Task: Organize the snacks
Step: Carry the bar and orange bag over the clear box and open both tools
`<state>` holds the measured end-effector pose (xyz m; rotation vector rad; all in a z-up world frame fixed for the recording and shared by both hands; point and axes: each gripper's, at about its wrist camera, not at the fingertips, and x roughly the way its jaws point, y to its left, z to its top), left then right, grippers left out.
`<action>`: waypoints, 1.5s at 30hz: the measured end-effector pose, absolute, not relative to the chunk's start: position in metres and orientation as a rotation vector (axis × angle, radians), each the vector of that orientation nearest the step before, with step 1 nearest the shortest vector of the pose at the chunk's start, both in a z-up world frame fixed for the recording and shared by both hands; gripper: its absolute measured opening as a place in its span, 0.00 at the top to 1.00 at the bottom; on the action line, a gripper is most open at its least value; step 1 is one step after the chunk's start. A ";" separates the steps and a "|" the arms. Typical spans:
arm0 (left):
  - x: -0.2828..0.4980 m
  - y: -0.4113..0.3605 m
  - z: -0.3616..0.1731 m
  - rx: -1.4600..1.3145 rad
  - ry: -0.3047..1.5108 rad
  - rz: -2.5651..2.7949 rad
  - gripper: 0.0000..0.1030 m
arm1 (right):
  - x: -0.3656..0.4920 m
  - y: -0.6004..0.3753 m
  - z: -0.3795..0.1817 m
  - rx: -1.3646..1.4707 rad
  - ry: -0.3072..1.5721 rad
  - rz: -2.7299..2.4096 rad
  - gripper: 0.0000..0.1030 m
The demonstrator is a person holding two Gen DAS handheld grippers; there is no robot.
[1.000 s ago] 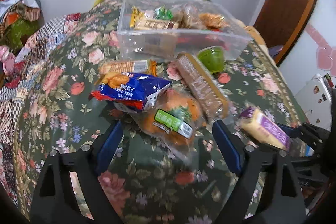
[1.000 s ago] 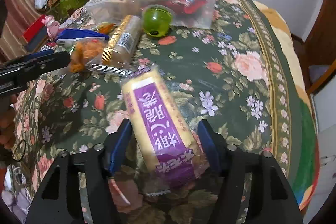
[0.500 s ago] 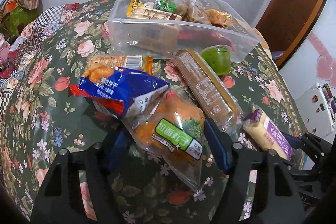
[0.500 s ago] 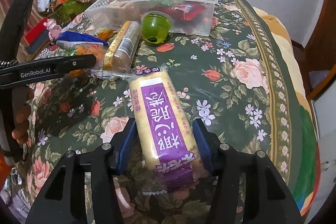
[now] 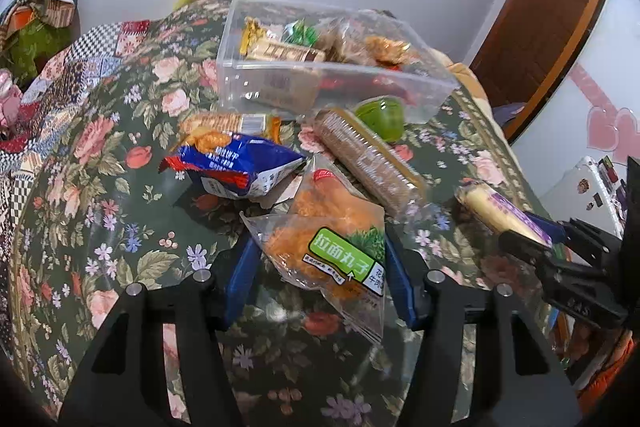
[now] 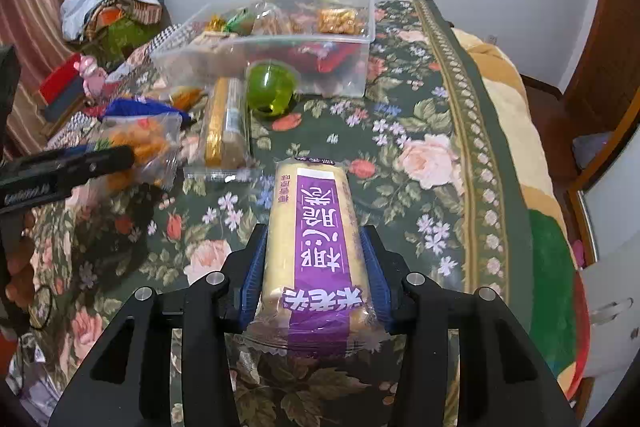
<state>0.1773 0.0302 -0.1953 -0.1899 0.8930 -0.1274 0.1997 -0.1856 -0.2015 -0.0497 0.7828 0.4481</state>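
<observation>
My left gripper (image 5: 318, 263) is shut on a clear bag of orange snack balls with a green label (image 5: 332, 239), held just above the floral tablecloth. My right gripper (image 6: 316, 267) is shut on a long yellow and purple cracker pack (image 6: 316, 247), lifted off the cloth; the pack also shows in the left wrist view (image 5: 504, 213). A clear plastic bin (image 5: 320, 83) with several snacks stands at the back; it also shows in the right wrist view (image 6: 276, 43).
On the cloth lie a blue biscuit bag (image 5: 236, 167), a brown cracker sleeve (image 5: 368, 163), an orange cracker pack (image 5: 228, 125) and a green round container (image 6: 270, 89). Piled clothes (image 6: 108, 11) lie far left. The table edge (image 6: 472, 131) runs along the right.
Both grippers have closed on their packs and lifted them. The left gripper moved forward around the orange bag; the right one straightened the cracker pack.
</observation>
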 end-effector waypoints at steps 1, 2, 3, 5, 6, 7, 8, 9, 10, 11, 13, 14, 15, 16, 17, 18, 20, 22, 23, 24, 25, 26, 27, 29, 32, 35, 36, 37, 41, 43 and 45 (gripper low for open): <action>0.174 0.029 -0.191 -0.186 0.886 -0.132 0.43 | 0.199 -0.186 -0.198 -0.045 0.773 0.445 0.59; 0.171 0.029 -0.186 -0.183 0.875 -0.136 0.43 | 0.199 -0.187 -0.196 -0.043 0.767 0.443 0.59; 0.170 0.029 -0.182 -0.186 0.867 -0.138 0.43 | 0.199 -0.187 -0.193 -0.039 0.760 0.444 0.59; 0.167 0.029 -0.171 -0.191 0.840 -0.142 0.43 | 0.200 -0.188 -0.187 -0.032 0.743 0.444 0.59; 0.166 0.030 -0.167 -0.193 0.830 -0.141 0.43 | 0.200 -0.188 -0.184 -0.029 0.733 0.445 0.59; 0.165 0.031 -0.161 -0.196 0.816 -0.141 0.43 | 0.200 -0.188 -0.180 -0.027 0.721 0.445 0.59; 0.165 0.031 -0.157 -0.197 0.807 -0.140 0.43 | 0.200 -0.188 -0.177 -0.026 0.709 0.444 0.59; 0.166 0.032 -0.152 -0.199 0.797 -0.139 0.43 | 0.201 -0.187 -0.174 -0.027 0.700 0.443 0.59; 0.166 0.033 -0.147 -0.200 0.784 -0.137 0.43 | 0.201 -0.187 -0.170 -0.027 0.688 0.442 0.59; 0.167 0.034 -0.144 -0.200 0.776 -0.136 0.43 | 0.202 -0.186 -0.166 -0.025 0.676 0.442 0.59; 0.170 0.036 -0.136 -0.201 0.759 -0.137 0.43 | 0.205 -0.185 -0.159 -0.020 0.656 0.446 0.59; 0.172 0.038 -0.132 -0.199 0.749 -0.133 0.43 | 0.208 -0.184 -0.155 -0.019 0.644 0.447 0.59; 0.174 0.039 -0.130 -0.195 0.742 -0.129 0.43 | 0.209 -0.184 -0.153 -0.018 0.636 0.448 0.59; 0.176 0.039 -0.127 -0.191 0.735 -0.125 0.43 | 0.212 -0.182 -0.149 -0.015 0.624 0.450 0.59; 0.179 0.040 -0.123 -0.187 0.726 -0.121 0.43 | 0.214 -0.182 -0.147 -0.015 0.616 0.451 0.59; 0.183 0.042 -0.120 -0.183 0.718 -0.115 0.43 | 0.216 -0.181 -0.144 -0.015 0.608 0.451 0.59; 0.189 0.044 -0.115 -0.184 0.709 -0.107 0.43 | 0.221 -0.179 -0.138 -0.016 0.587 0.451 0.59; 0.197 0.048 -0.112 -0.187 0.699 -0.098 0.43 | 0.225 -0.176 -0.134 -0.014 0.571 0.449 0.59; 0.201 0.049 -0.110 -0.188 0.696 -0.091 0.43 | 0.229 -0.175 -0.130 -0.014 0.561 0.448 0.59; 0.206 0.050 -0.109 -0.186 0.693 -0.086 0.43 | 0.232 -0.173 -0.128 -0.014 0.553 0.447 0.59; 0.211 0.051 -0.108 -0.181 0.691 -0.082 0.43 | 0.234 -0.172 -0.126 -0.014 0.545 0.445 0.59; 0.215 0.052 -0.108 -0.176 0.691 -0.080 0.43 | 0.238 -0.169 -0.123 -0.016 0.535 0.444 0.59; 0.221 0.052 -0.107 -0.169 0.690 -0.077 0.43 | 0.241 -0.168 -0.121 -0.018 0.529 0.444 0.59; 0.233 0.053 -0.106 -0.152 0.688 -0.065 0.43 | 0.250 -0.164 -0.116 -0.022 0.514 0.441 0.59; 0.249 0.056 -0.106 -0.145 0.690 -0.056 0.43 | 0.261 -0.158 -0.110 -0.023 0.496 0.442 0.59; 0.268 0.060 -0.109 -0.140 0.699 -0.047 0.43 | 0.275 -0.152 -0.105 -0.024 0.486 0.444 0.59; 0.275 0.062 -0.110 -0.138 0.703 -0.042 0.43 | 0.279 -0.150 -0.104 -0.027 0.484 0.445 0.59; 0.282 0.064 -0.111 -0.138 0.707 -0.040 0.43 | 0.283 -0.147 -0.103 -0.030 0.482 0.444 0.59; 0.308 0.070 -0.117 -0.135 0.722 -0.022 0.43 | 0.302 -0.137 -0.104 -0.038 0.485 0.449 0.59; 0.320 0.072 -0.119 -0.130 0.730 -0.010 0.43 | 0.311 -0.133 -0.106 -0.041 0.490 0.452 0.59; 0.332 0.075 -0.123 -0.124 0.739 -0.001 0.43 | 0.321 -0.128 -0.110 -0.044 0.505 0.456 0.59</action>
